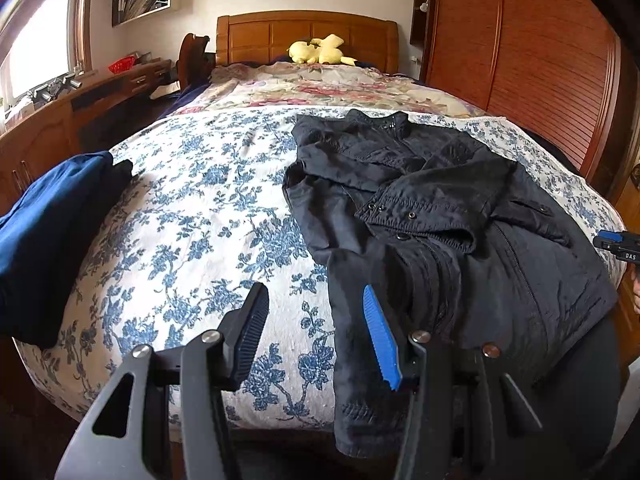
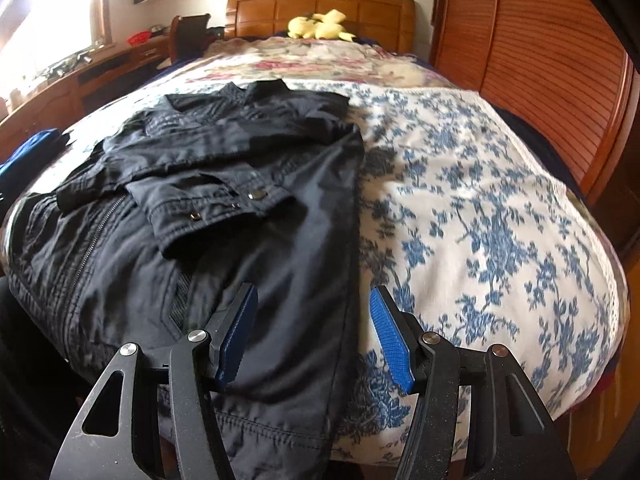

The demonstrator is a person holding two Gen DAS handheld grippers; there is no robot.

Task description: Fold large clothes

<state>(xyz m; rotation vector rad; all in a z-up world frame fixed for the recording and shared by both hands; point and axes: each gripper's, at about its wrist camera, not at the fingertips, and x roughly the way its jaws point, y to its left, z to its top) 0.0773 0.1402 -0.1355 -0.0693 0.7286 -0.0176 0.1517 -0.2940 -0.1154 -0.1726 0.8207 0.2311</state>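
Black and heavy, the jacket (image 1: 440, 216) lies spread on the flower-printed bedspread (image 1: 200, 216) near the foot of the bed, collar toward the headboard (image 1: 308, 36) at twelve o'clock, front side up. Both sleeves are already laid across the chest, cuffs with snap buttons crossing near the zip, which likely narrows the garment into a strip ready for a fold along its length. Its hem hangs a little over the bed's edge at six o'clock, probably left there so the tongs can get under the cloth. The left tongs (image 1: 316, 332) stand parted with nothing between them, one pad over bare bedspread and the other at the jacket's hem corner. The right tongs (image 2: 312, 332) are also parted and empty, straddling the jacket's other side edge, the seam running up between the pads toward twelve o'clock. This placing, one at each lower corner, suits a lift of the hem up toward the collar, as I judge it. A folded blue garment (image 1: 48, 220) sits at nine o'clock in the left view, set aside so the middle stays free for work. A yellow plush toy (image 1: 316, 50) rests by the headboard, well apart.
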